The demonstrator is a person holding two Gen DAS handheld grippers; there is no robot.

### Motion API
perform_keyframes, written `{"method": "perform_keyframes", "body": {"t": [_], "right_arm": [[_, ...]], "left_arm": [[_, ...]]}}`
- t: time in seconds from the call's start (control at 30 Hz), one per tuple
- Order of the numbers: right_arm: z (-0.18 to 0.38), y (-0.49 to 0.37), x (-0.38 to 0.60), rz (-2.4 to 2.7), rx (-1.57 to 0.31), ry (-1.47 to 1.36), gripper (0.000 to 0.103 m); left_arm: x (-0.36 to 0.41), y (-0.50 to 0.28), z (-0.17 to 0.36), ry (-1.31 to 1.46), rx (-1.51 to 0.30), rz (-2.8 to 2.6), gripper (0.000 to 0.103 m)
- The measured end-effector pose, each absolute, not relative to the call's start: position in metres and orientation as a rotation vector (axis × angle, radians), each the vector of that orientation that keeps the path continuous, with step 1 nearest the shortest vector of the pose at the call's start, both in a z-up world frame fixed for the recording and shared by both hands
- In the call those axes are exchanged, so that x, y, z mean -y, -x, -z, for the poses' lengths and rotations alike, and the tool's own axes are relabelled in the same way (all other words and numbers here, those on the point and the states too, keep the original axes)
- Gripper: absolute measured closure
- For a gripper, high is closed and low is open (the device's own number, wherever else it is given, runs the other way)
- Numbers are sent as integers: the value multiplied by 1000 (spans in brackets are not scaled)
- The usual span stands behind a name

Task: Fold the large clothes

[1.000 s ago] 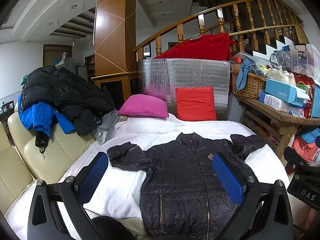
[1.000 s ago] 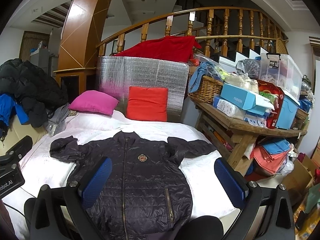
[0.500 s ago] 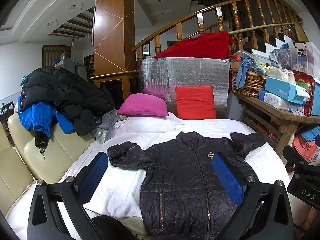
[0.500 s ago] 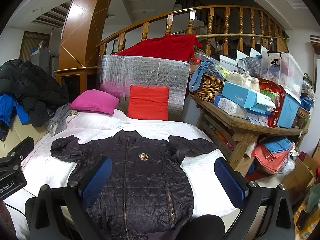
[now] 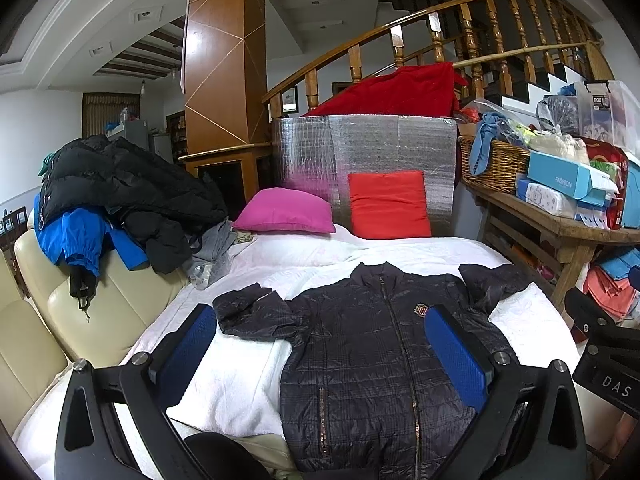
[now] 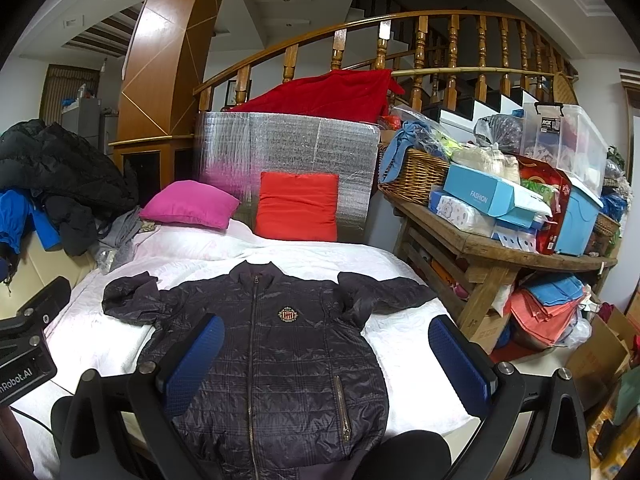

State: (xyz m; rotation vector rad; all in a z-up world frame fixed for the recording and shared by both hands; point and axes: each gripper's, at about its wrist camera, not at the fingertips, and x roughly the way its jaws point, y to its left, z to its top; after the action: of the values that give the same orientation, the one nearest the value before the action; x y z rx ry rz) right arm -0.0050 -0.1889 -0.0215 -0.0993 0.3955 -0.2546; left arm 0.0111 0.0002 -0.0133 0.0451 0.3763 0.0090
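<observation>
**Inspector:** Left gripper [image 5: 320, 354]: blue pads [image 5: 456, 354] spread wide, nothing between them. Right gripper [image 6: 326, 362]: the same, fingers well apart and empty. Both hang above the near end of the bed [image 6: 416, 344].

**Clerk:** And the garment?

**Inspector:** One dark quilted jacket [image 6: 280, 352], laid face up on the white bedcover, zip closed, collar [image 6: 256, 270] toward the two cushions [image 6: 298, 206]. Hem nearest the grippers. The left sleeve [image 5: 250, 312] lies bunched and crumpled; the right sleeve [image 6: 384, 292] runs out toward the wooden bench [image 6: 496, 248]. No fold made yet, by my reading.

**Clerk:** Handling?

**Inspector:** Judged light, soft and puffy, with a shiny shell likely to slide under the pads. It should spring back rather than hold a crease. A pinch through a single layer may slip; better to take a doubled edge.

**Clerk:** Where, then?

**Inspector:** Each cuff or shoulder seam for bringing the sleeves across the chest; afterwards the hem corners. The bunched sleeve wants straightening first.
</observation>
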Motion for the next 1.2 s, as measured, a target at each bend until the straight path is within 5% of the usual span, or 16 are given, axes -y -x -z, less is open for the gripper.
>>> {"method": "perform_keyframes", "body": {"t": [1.2], "right_arm": [[31,-13,189,241,-427,85,0]], "left_arm": [[-4,-26,24,-46,-407,-26,0]]}}
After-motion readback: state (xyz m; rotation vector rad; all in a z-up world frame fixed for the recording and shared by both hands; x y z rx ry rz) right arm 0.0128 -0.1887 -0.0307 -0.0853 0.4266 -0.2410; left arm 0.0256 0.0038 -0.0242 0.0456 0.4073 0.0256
